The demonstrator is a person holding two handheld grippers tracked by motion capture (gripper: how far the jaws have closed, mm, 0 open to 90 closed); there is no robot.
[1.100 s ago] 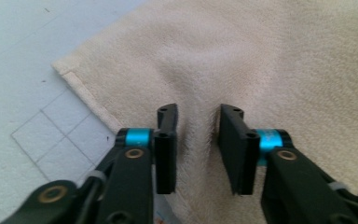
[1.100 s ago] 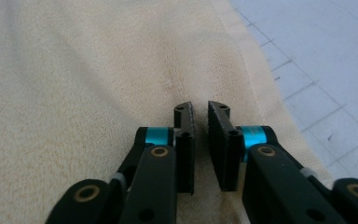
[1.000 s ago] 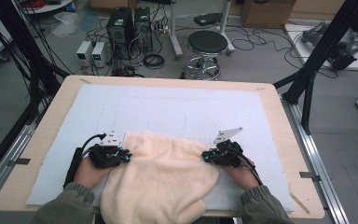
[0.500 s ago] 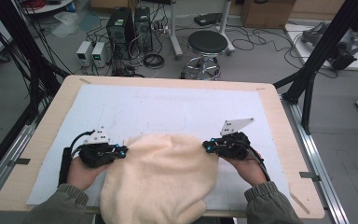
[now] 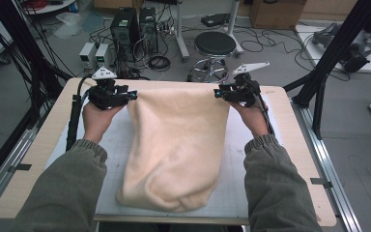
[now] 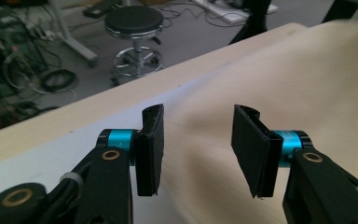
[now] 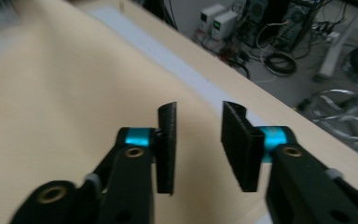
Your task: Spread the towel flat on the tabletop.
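Note:
A cream towel (image 5: 176,145) lies stretched lengthwise over the white mat (image 5: 113,145), bunched at its near end. My left gripper (image 5: 130,95) hovers by the towel's far left corner and my right gripper (image 5: 218,93) by its far right corner, both raised near the table's far edge. In the left gripper view the jaws of the left gripper (image 6: 196,149) stand apart with nothing between them, the towel (image 6: 307,79) spread beyond. The right gripper (image 7: 200,147) looks the same over the towel (image 7: 51,93). Both pairs of jaws have just been opening.
The wooden table (image 5: 38,159) has bare strips left and right of the mat. Behind the far edge are a black stool (image 5: 215,46), computer towers (image 5: 133,24) and floor cables. A black frame post (image 5: 333,53) slants at the right.
Both grippers rose and travelled from the near half of the table to its far edge, drawing the towel's edge along and stretching it out. Their jaws went from shut on the towel to open.

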